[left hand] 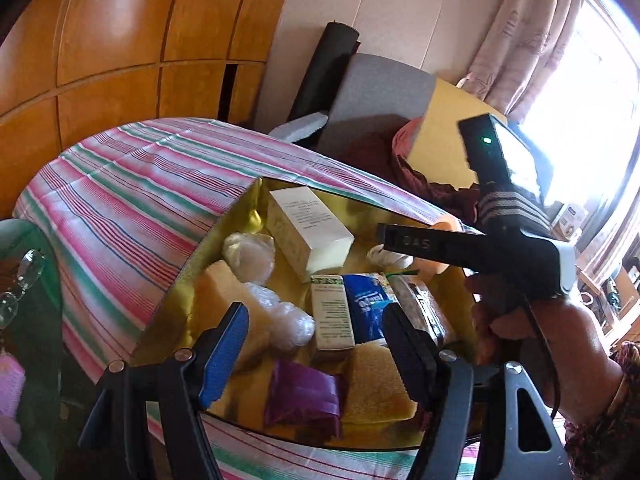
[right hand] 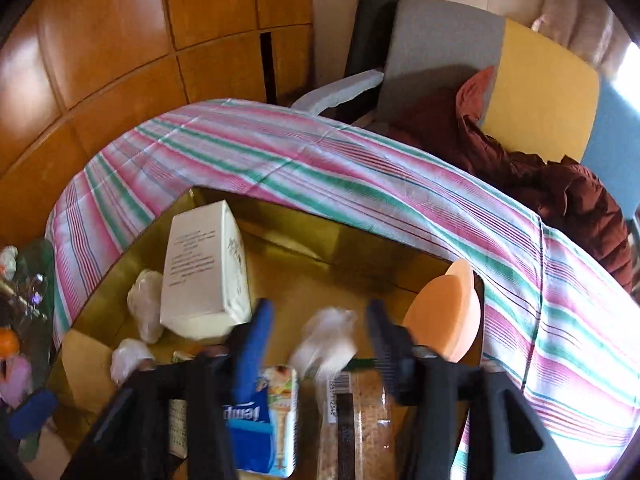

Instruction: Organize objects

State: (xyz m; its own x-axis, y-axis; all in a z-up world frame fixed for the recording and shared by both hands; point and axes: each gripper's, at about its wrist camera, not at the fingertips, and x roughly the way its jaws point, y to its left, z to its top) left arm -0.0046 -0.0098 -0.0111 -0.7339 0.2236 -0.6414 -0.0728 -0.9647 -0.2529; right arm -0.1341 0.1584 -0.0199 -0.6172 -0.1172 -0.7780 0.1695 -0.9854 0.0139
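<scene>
Right now a gold-lined tray (left hand: 224,236) is sitting on a striped pink, green and white cloth (left hand: 132,196), and it is holding a jumble of small things. A tall cream box (left hand: 310,236) is lying toward the far left corner of the tray, with a crumpled clear wrap (left hand: 250,254) just beside it. Nearer the camera, a small green-and-white carton (left hand: 332,312) is lying against a blue tissue pack (left hand: 368,308), and a clear bag of brown grain (left hand: 420,308) is touching the pack's other side. Yellow sponges (left hand: 376,388) and a purple ribbon (left hand: 304,396) are filling the near edge.

Only the left wrist view is showing the sponges, the ribbon, the bright window with its curtain (left hand: 520,40), and the right hand (left hand: 532,328) gripping its tool above the tray. Only the right wrist view is showing a peach egg-shaped sponge (right hand: 448,316) leaning in the far right corner of the tray, and a blurred white wrap (right hand: 332,340) lying between the right gripper's fingers.

The left gripper (left hand: 316,344) is hovering over the near half of the tray with its fingers spread wide apart, holding nothing. The right gripper (right hand: 320,340) is also standing wide apart, poised above the tissue pack (right hand: 268,420) and the grain bag (right hand: 356,420); whether its tips are touching the white wrap I cannot tell.
</scene>
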